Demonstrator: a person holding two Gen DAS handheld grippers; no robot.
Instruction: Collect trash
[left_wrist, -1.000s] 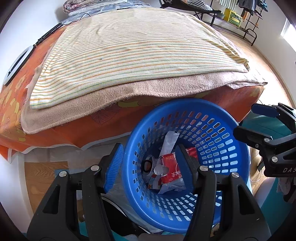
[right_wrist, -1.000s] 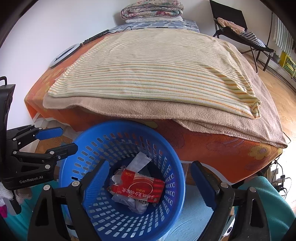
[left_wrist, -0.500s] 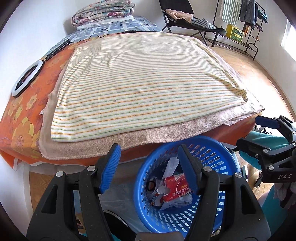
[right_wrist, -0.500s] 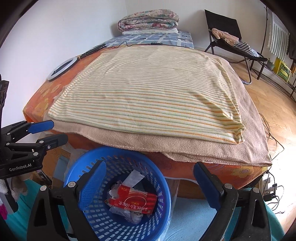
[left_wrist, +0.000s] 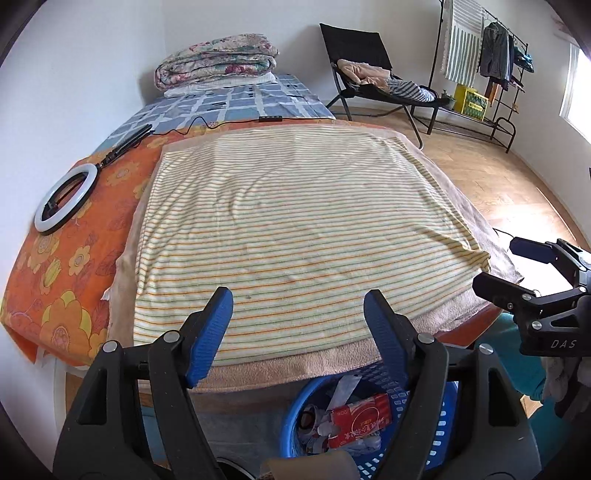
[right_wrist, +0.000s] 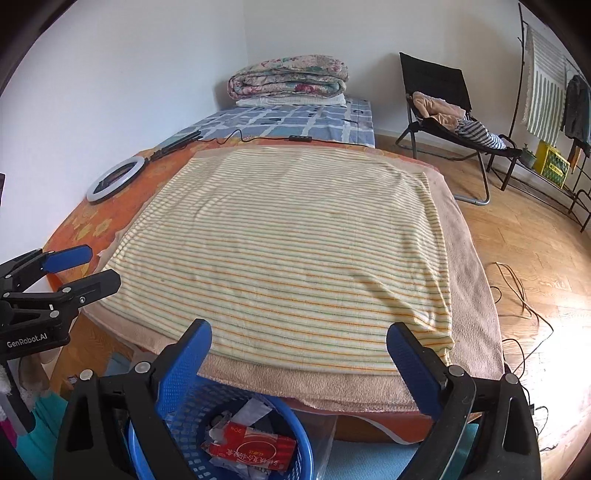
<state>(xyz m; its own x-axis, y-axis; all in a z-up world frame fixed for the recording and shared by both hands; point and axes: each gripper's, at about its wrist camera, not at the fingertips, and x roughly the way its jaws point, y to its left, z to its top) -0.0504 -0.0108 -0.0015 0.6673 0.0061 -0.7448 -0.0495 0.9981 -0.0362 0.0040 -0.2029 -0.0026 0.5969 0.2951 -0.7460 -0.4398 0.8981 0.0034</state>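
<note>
Both hand-held grippers hang with fingers spread and empty above the near edge of the bed (left_wrist: 303, 229): the left hand-held gripper (left_wrist: 298, 306) and the right hand-held gripper (right_wrist: 299, 341). Below that edge, on the floor, the blue basket (right_wrist: 295, 424) holds the trash, a red packet (right_wrist: 251, 448) among crumpled wrappers (left_wrist: 343, 387).

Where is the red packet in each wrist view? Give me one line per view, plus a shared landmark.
Left wrist view: red packet lies in the blue basket, bottom centre, right of the midline.
Right wrist view: red packet lies in the blue basket, bottom edge, left of centre.
Shared landmark: the ring light on the orange sheet, left side.
</note>
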